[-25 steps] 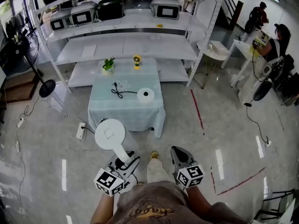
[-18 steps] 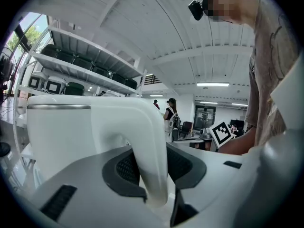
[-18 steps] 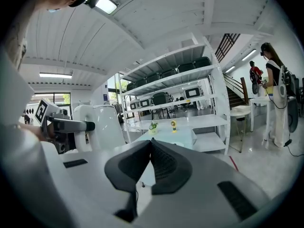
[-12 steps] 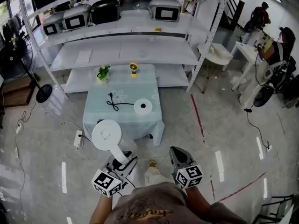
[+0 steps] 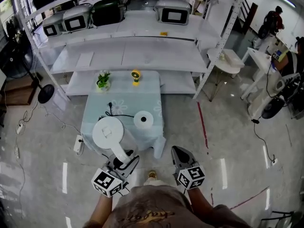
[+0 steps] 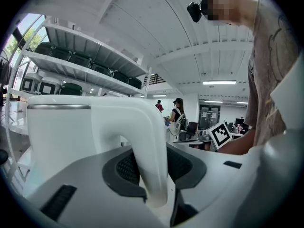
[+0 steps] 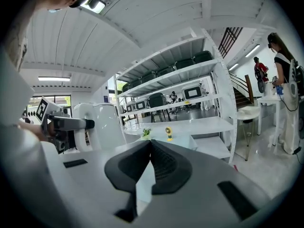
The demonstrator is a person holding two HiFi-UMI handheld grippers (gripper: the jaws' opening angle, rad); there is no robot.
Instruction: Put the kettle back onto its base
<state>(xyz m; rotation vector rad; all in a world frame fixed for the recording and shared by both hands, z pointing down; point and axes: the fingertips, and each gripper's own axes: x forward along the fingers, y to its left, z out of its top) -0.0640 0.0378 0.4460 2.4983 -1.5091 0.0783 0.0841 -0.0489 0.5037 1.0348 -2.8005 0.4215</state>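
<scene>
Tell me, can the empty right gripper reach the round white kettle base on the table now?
Probably not yet. The right gripper is held close to the person's body, and the round white kettle base lies ahead on the pale blue-clothed table. Nothing blocks the way, so a step closer should do.

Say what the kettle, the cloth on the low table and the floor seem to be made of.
Kettle: probably plastic, white with a smooth satin surface and a moulded handle; a thin metallic-looking band rings its top.
Cloth: thin pale green fabric with a faint flower print, hanging down at its edges.
Floor: perhaps polished tile or stone; glossy, mirroring bright streaks of light.
</scene>
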